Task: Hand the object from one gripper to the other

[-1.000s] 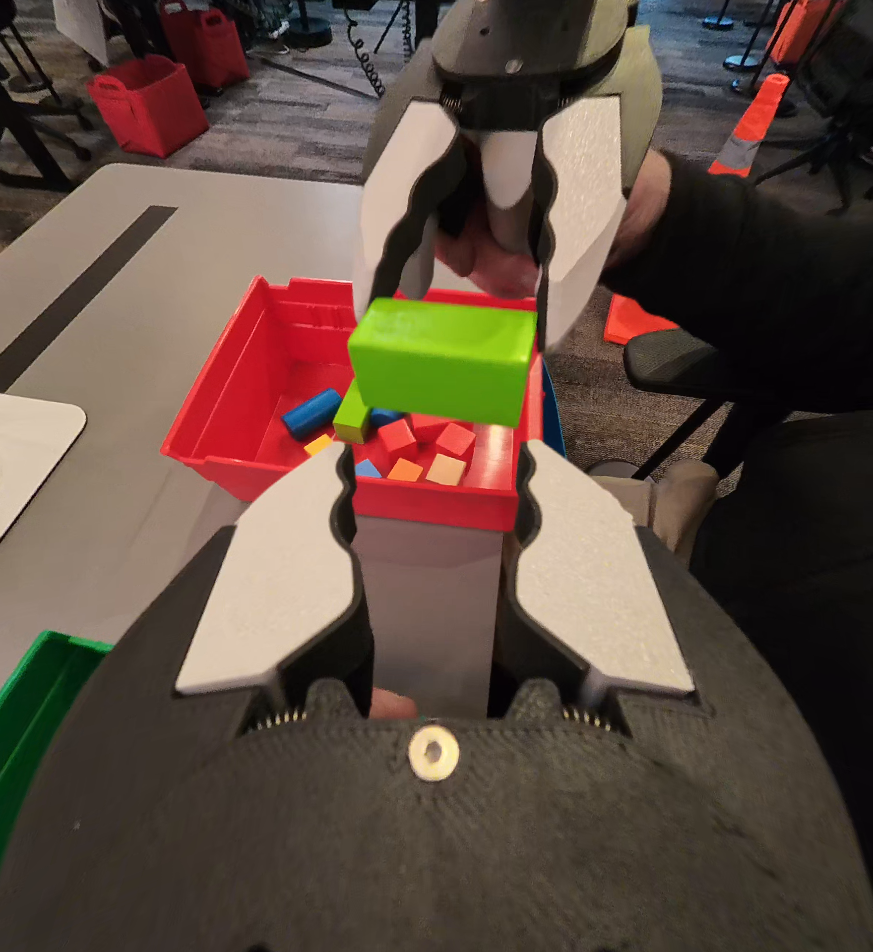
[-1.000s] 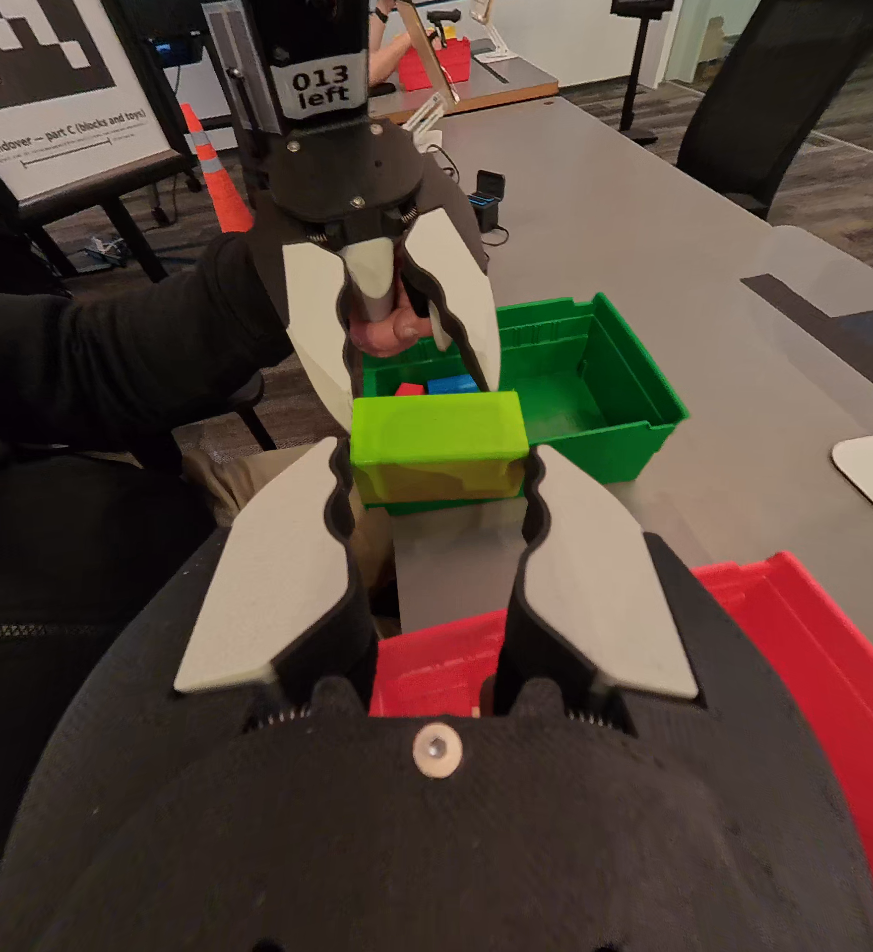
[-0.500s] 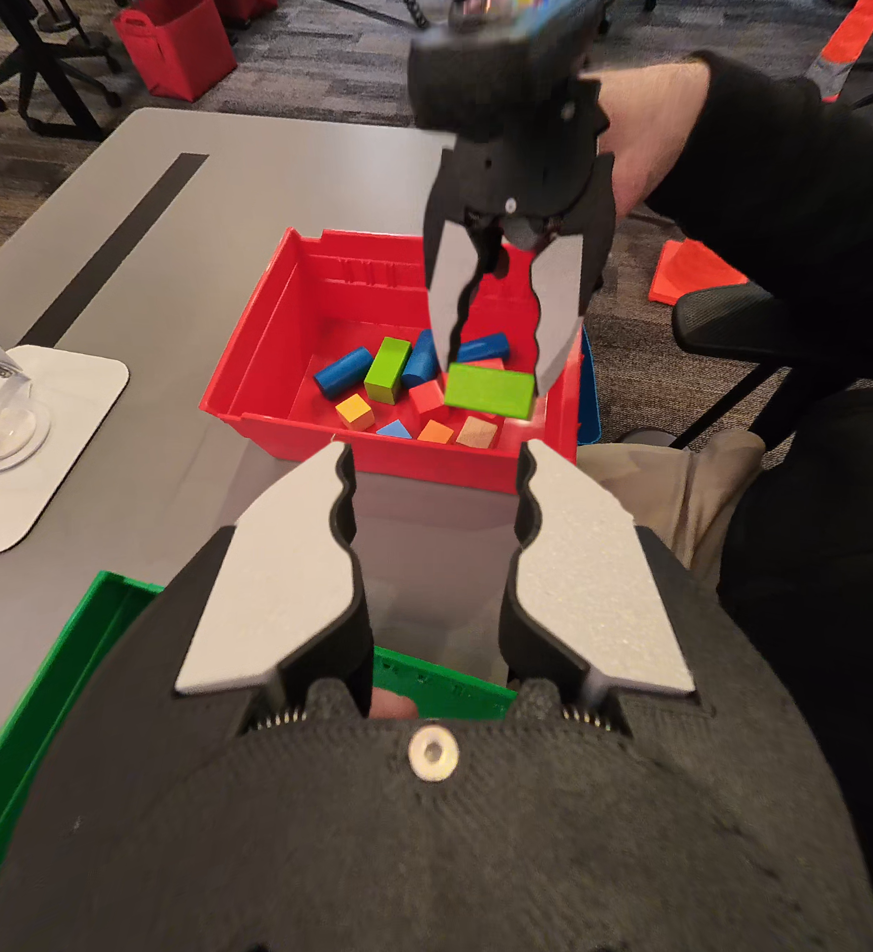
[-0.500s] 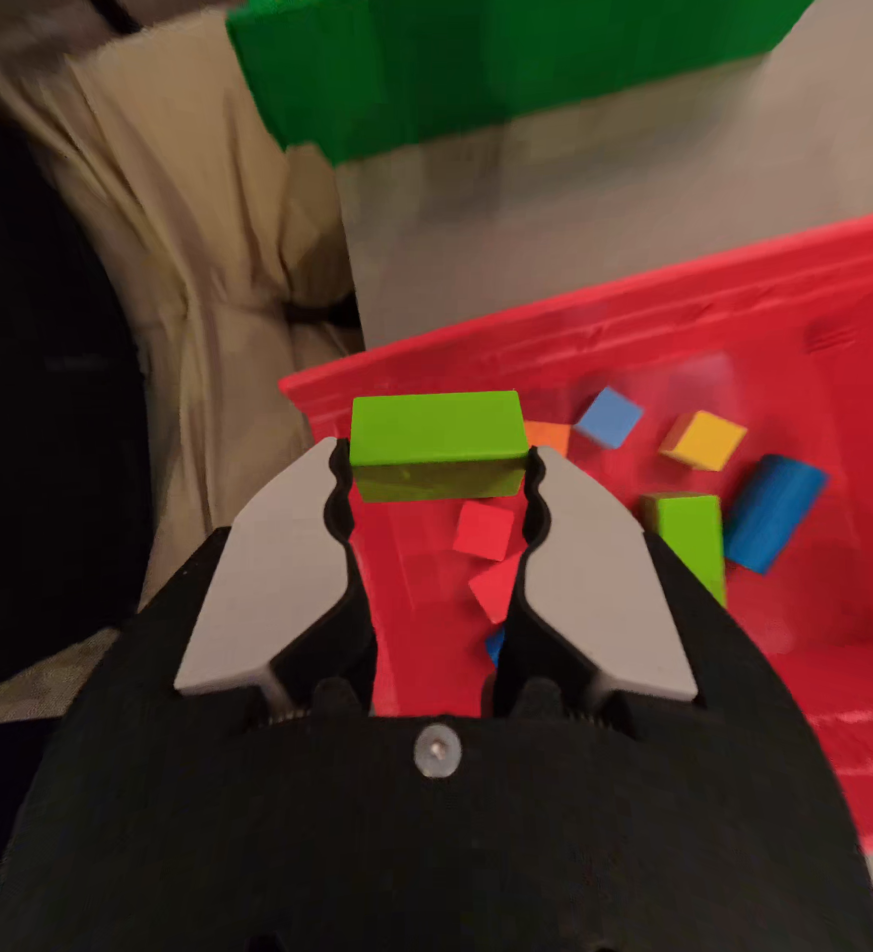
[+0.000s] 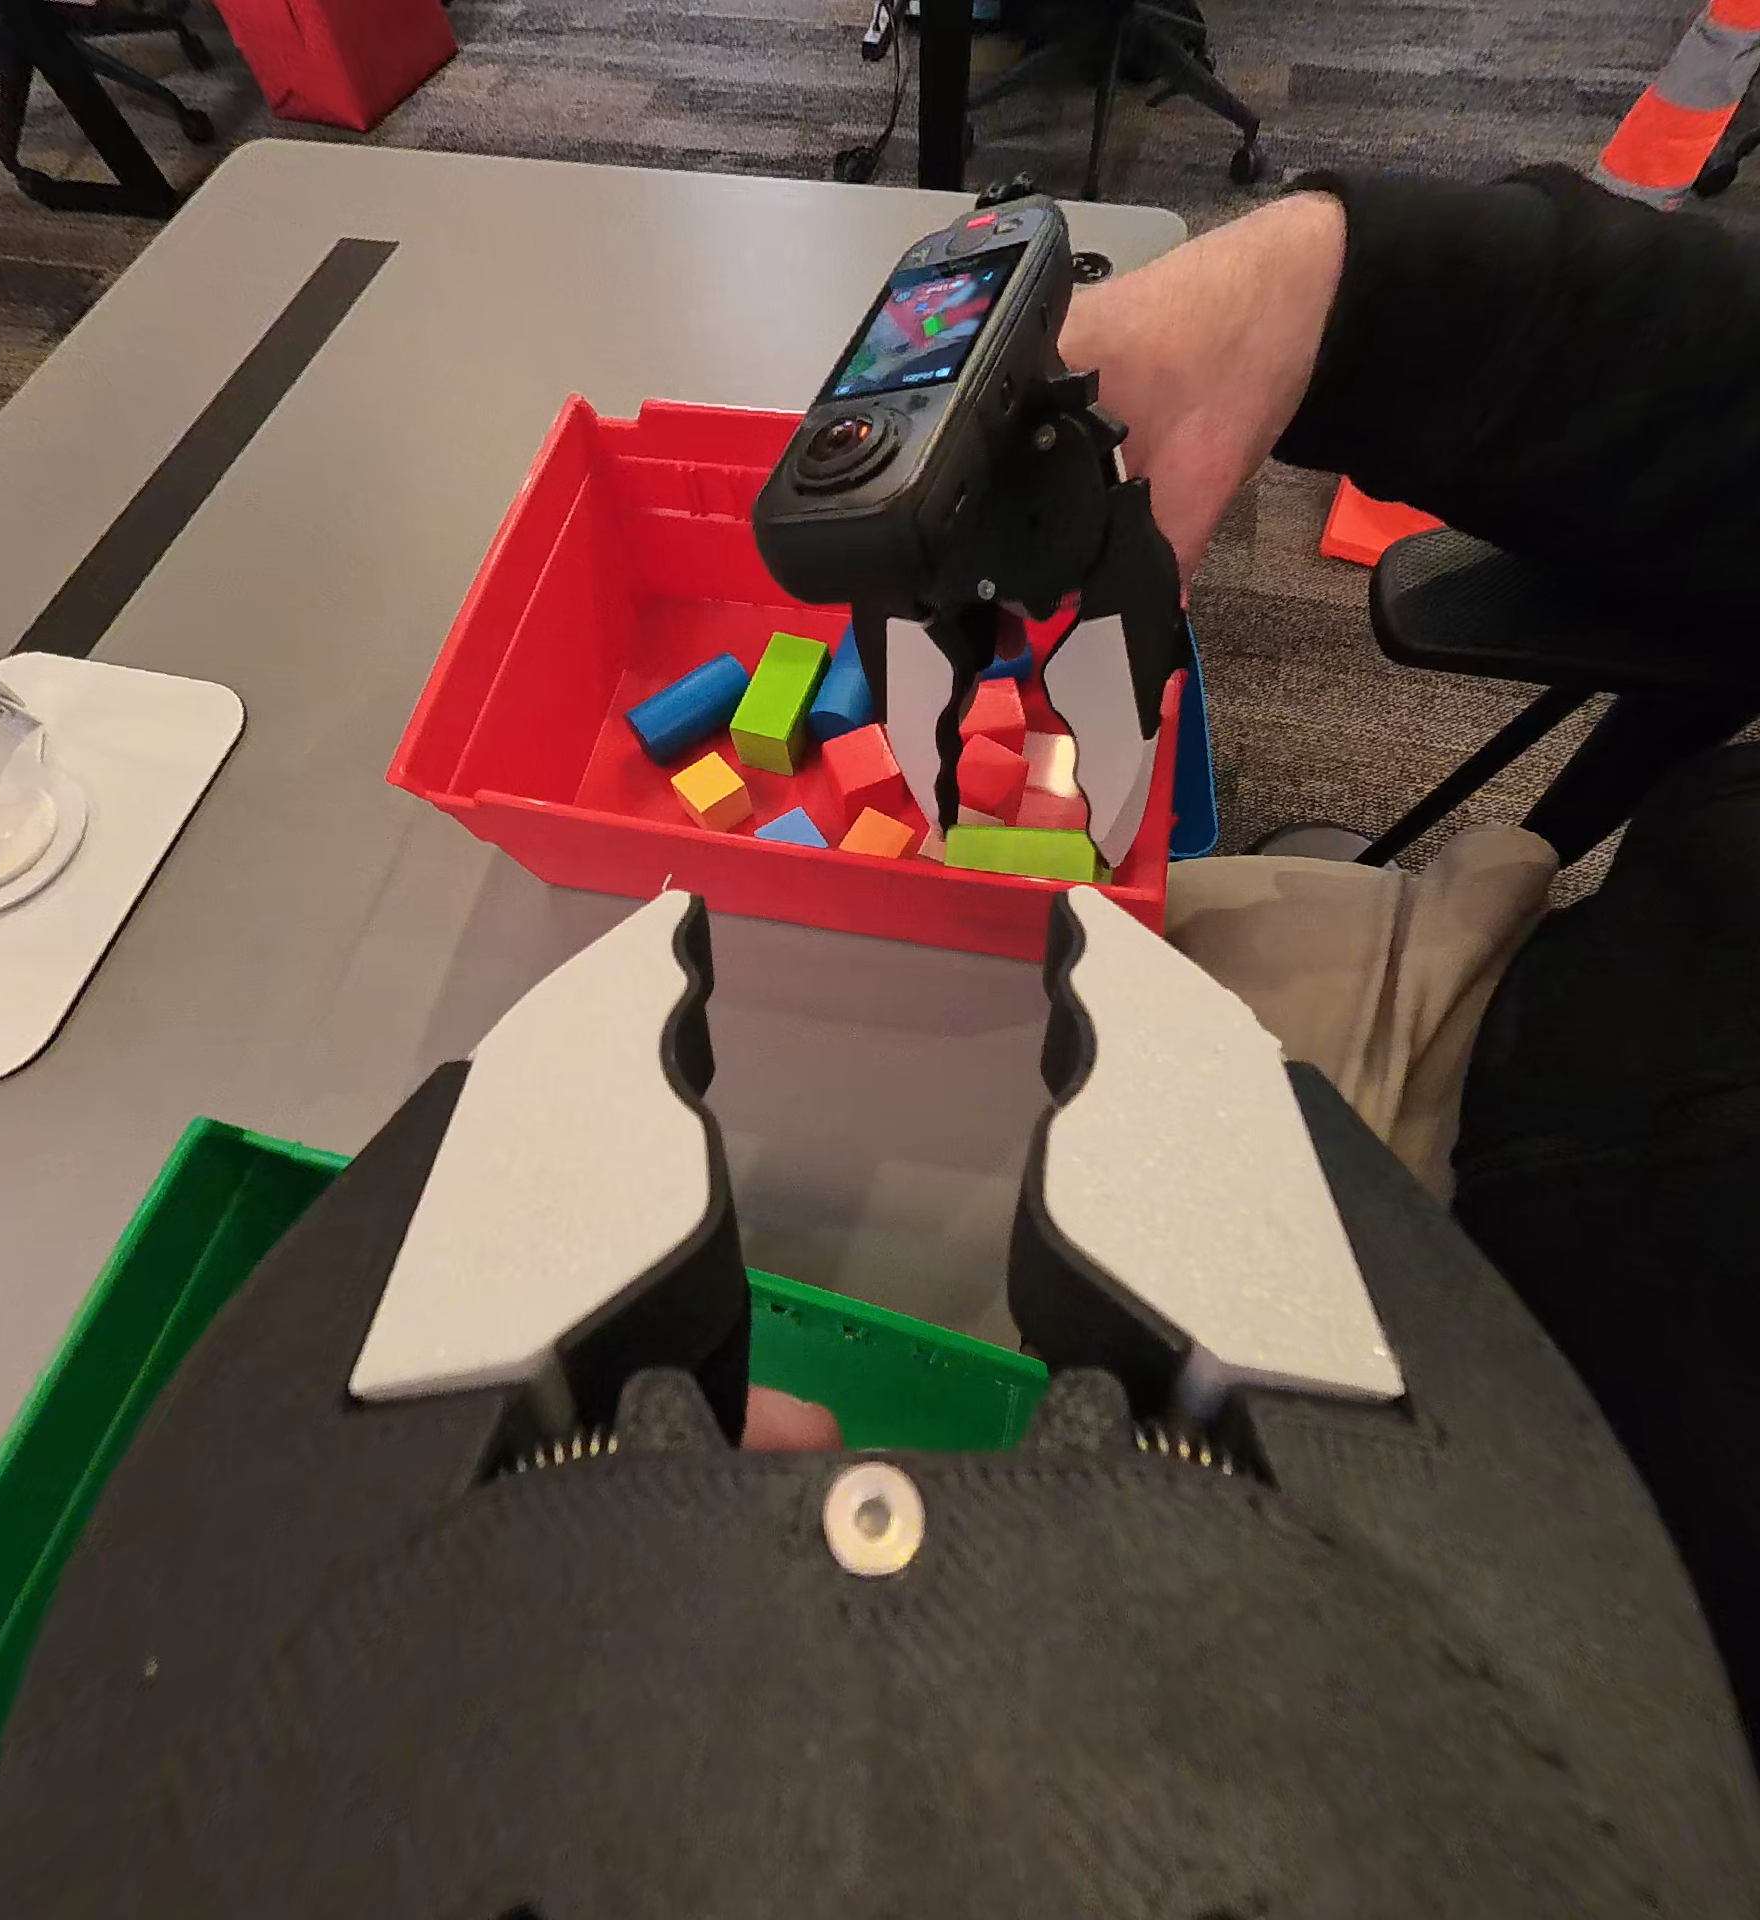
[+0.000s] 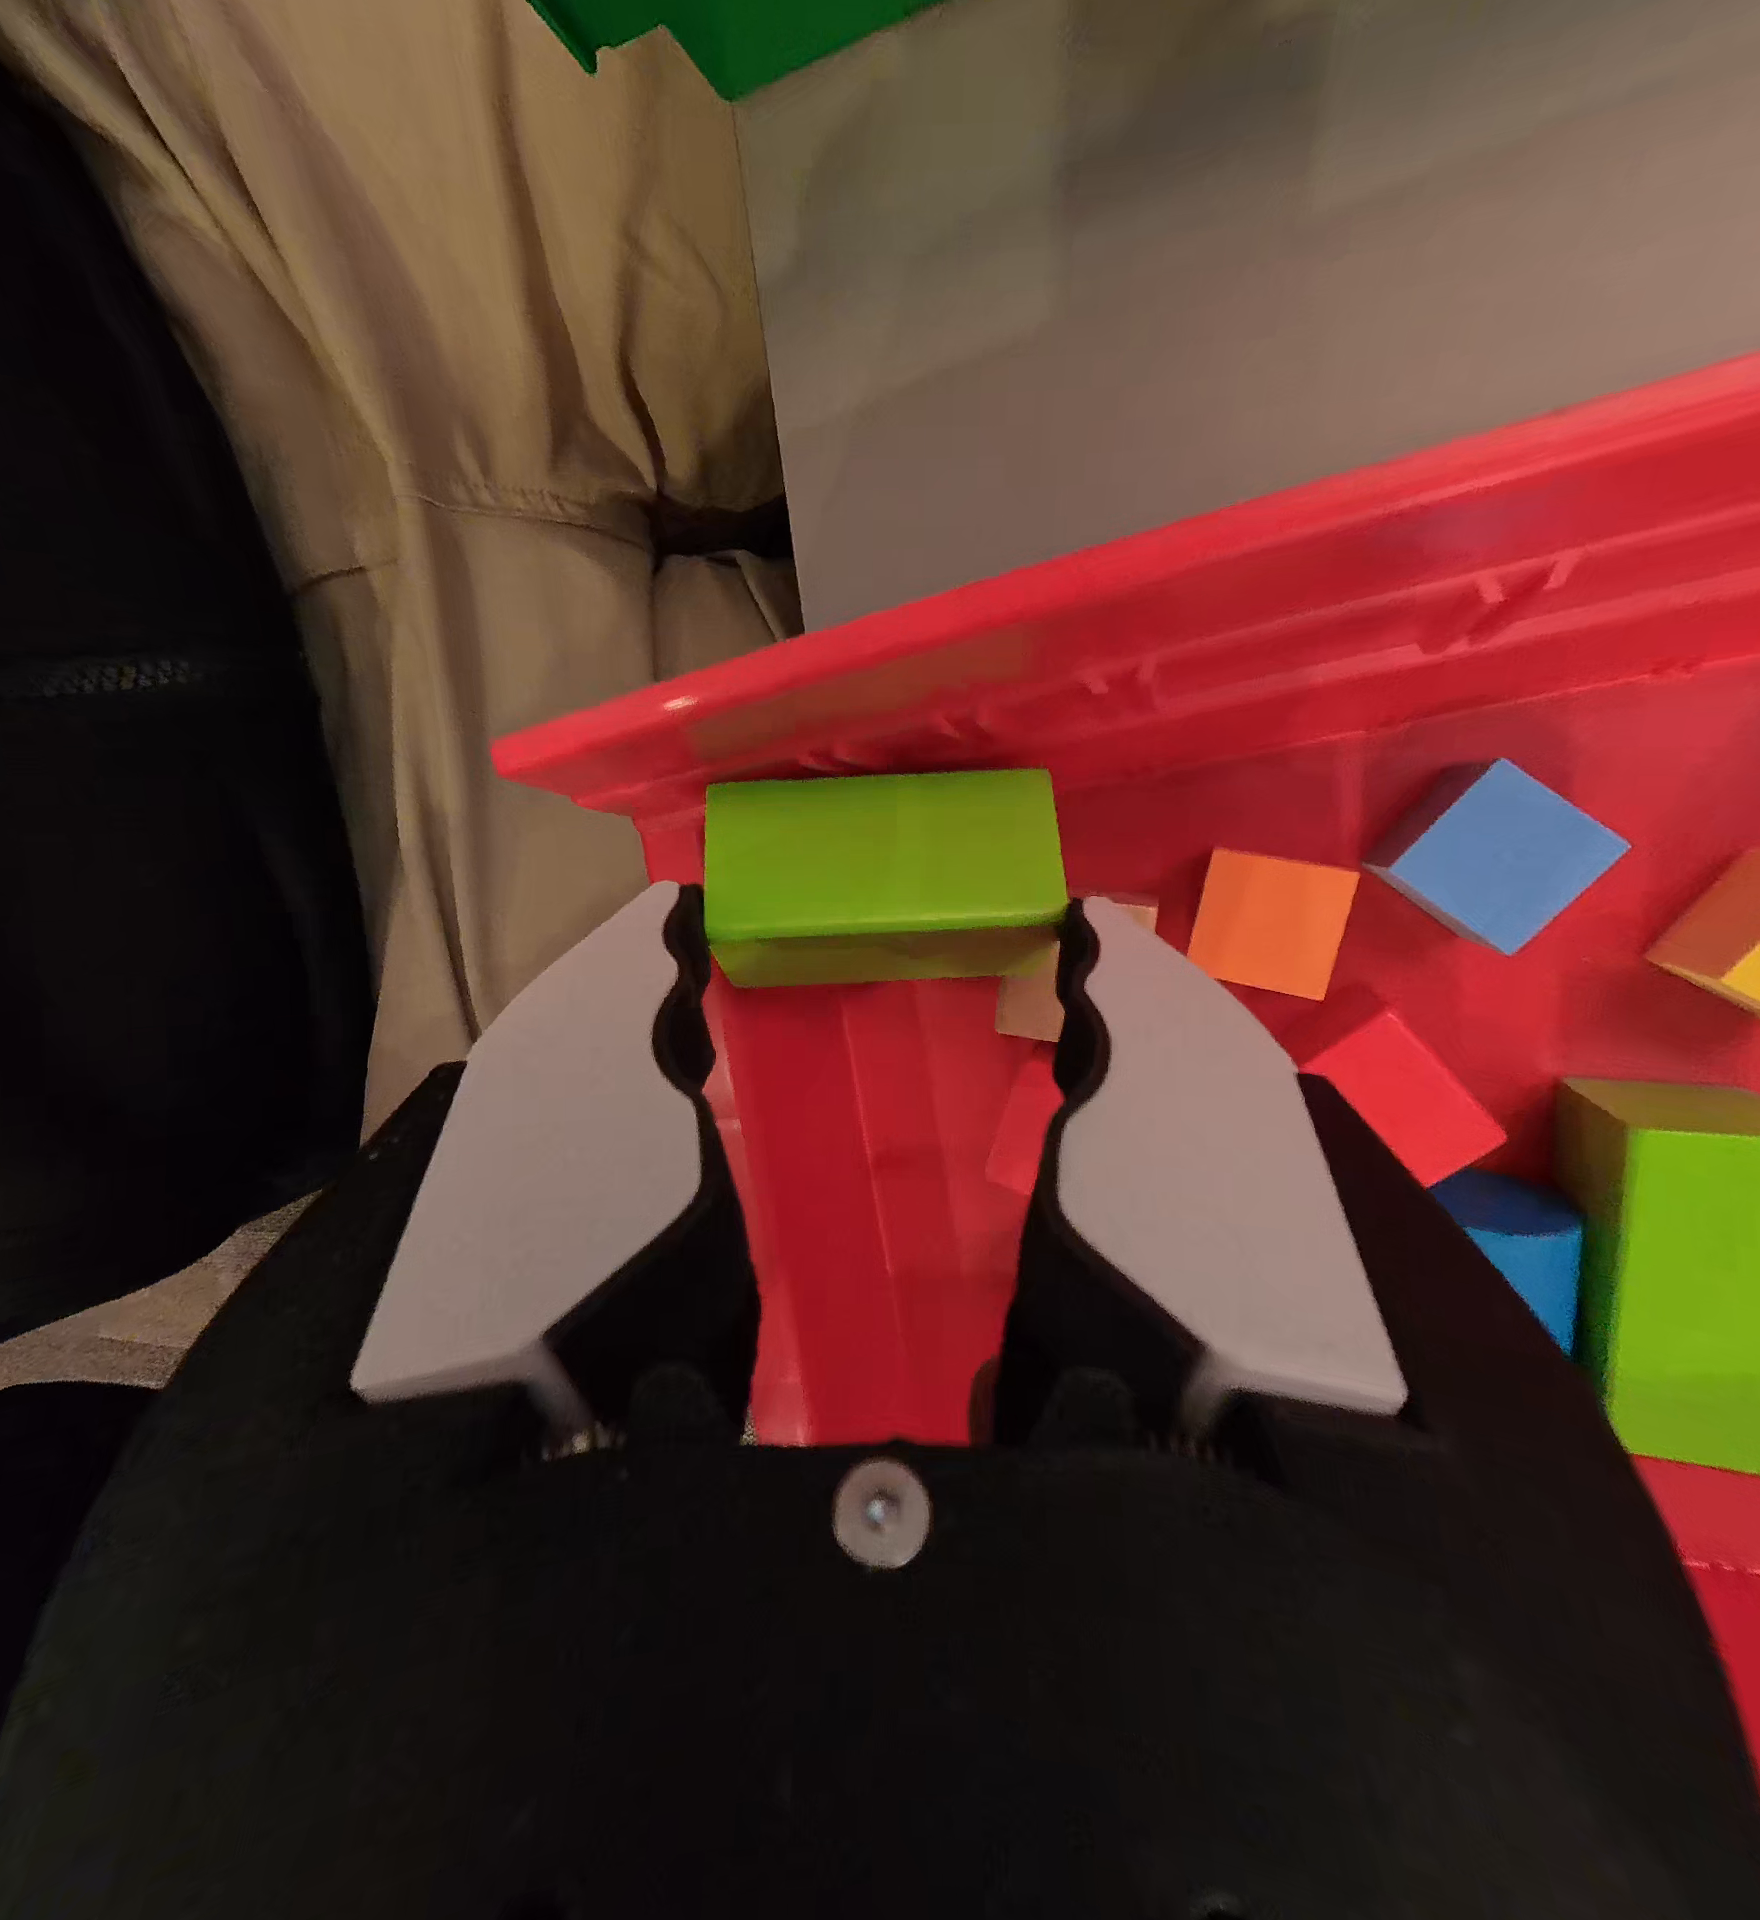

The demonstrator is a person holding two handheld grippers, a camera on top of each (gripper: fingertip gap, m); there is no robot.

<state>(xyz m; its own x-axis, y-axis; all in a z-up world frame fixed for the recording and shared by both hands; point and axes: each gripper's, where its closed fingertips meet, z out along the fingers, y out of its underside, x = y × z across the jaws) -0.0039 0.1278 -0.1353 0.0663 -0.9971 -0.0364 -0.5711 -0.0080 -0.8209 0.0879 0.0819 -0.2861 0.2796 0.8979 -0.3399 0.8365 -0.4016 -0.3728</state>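
A lime-green rectangular block [image 6: 881, 873] sits between the tips of my right gripper [image 6: 876, 920], which is shut on it. It hangs low inside the near corner of the red bin [image 6: 1271, 582]. In the left wrist view the right gripper [image 5: 1027, 831] points down into the red bin [image 5: 533, 623] with the green block [image 5: 1021, 854] at its tips. My left gripper [image 5: 876, 925] is open and empty, held above the green bin [image 5: 128, 1299] and well short of the red bin.
Several loose blocks lie in the red bin: a blue cylinder [image 5: 687, 702], a second green block [image 5: 777, 702], red cubes [image 5: 860, 764], a yellow cube [image 5: 712, 790]. A white pad [image 5: 128, 831] lies left on the grey table [image 5: 336, 416]. The person's legs [image 5: 1354, 987] are right. Tip to tip, the grippers are about 20 cm apart.
The right gripper carried the green block from in front of the left gripper down into the red bin. The left gripper stayed open and drew back over the green bin.
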